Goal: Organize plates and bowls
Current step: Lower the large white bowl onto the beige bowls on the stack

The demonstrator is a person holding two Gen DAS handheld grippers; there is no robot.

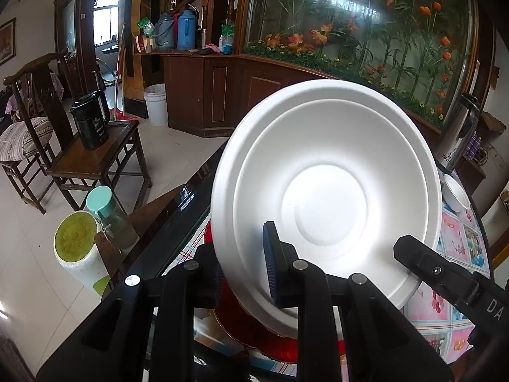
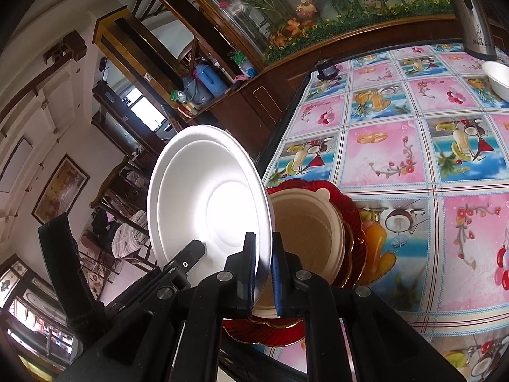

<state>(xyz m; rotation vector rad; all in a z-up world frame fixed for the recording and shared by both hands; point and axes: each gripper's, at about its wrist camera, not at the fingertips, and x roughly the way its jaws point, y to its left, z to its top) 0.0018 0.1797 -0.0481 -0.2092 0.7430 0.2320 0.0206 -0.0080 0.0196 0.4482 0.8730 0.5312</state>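
Observation:
A white bowl (image 1: 324, 191) is held tilted on edge, its inside facing the left wrist camera. My left gripper (image 1: 241, 254) is shut on its lower rim, one blue pad (image 1: 270, 264) inside and the other finger behind. My right gripper (image 2: 264, 238) is shut on the same white bowl (image 2: 206, 203) at its rim, and one of its fingers (image 1: 416, 258) shows at the bowl's right edge. Under the bowl, a cream bowl (image 2: 305, 232) sits on stacked red plates (image 2: 354, 222) by the table's edge. Red plates (image 1: 254, 328) also show below my left gripper.
A small white bowl (image 2: 498, 78) and a steel thermos (image 2: 474, 12) stand at the far side of the patterned tablecloth (image 2: 397, 146). Off the table's dark edge (image 1: 191, 197) are a chair with a black jug (image 1: 90, 121) and two bottles (image 1: 105, 213).

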